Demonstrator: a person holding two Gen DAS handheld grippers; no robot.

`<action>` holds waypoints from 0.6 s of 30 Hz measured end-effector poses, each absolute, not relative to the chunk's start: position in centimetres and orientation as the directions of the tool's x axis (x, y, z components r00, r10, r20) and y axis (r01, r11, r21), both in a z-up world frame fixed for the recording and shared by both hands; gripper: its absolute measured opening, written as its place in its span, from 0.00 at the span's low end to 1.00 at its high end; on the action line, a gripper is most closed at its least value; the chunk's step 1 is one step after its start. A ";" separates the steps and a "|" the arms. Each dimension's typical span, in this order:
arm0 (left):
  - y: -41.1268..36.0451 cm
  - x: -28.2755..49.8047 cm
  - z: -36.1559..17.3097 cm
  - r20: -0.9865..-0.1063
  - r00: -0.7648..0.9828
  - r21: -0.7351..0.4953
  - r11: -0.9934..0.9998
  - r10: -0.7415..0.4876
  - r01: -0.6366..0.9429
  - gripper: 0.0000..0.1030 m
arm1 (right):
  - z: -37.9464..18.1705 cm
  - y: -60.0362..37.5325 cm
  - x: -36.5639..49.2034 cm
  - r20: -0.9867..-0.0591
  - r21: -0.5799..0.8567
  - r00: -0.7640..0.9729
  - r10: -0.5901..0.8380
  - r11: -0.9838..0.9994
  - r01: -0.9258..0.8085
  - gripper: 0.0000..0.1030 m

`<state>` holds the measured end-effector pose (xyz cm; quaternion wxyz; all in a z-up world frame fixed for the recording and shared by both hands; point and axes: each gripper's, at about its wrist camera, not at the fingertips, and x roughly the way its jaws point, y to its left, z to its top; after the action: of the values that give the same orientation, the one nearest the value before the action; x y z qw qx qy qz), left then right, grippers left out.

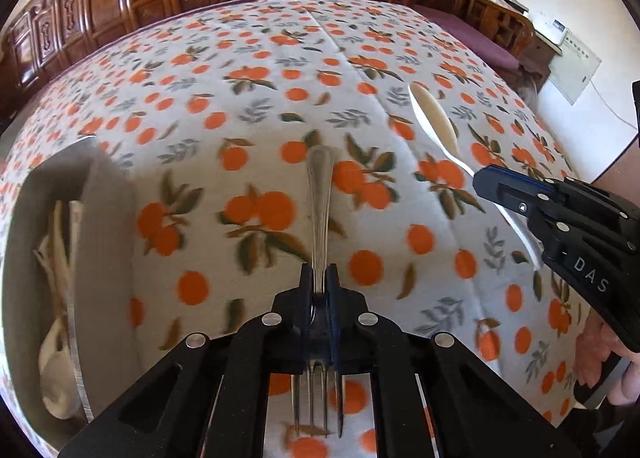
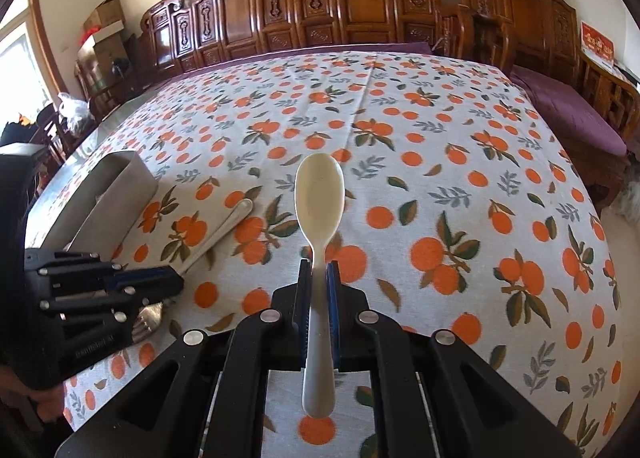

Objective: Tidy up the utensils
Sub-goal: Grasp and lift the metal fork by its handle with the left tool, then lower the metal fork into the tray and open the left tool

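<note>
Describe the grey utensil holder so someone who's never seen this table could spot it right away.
Start from the tablecloth printed with oranges and go to its left edge. There stands the utensil holder, a plain grey upright box with rounded corners, beside the left gripper holding a metal fork. It is the only unpatterned container on the cloth, with pale utensils inside.

Light: bright daylight, entering by the window [image 2: 16, 54] left of the tablecloth [image 2: 400, 162].
Blur: left wrist view smeared, tablecloth print soft.
Edges: fisheye bowing, black corners.
</note>
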<state>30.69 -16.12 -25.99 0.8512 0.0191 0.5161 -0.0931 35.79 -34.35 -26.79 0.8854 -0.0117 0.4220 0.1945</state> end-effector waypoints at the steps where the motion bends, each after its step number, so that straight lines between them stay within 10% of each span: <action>1: -15.6 30.6 -25.8 -0.880 0.454 -0.064 0.983 -0.138 0.174 0.06 | -26.8 -34.0 35.7 -0.753 0.140 0.566 0.335 0.923 -0.360 0.09; 18: -12.2 29.2 -21.9 -0.836 0.530 -0.043 0.981 -0.139 0.188 0.06 | -26.4 -29.6 34.6 -0.759 0.106 0.548 0.351 0.898 -0.428 0.09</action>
<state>29.18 -12.20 -21.87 0.8743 0.0259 0.4756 -0.0933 34.65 -29.57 -26.40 0.8786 -0.0457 0.4206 0.2215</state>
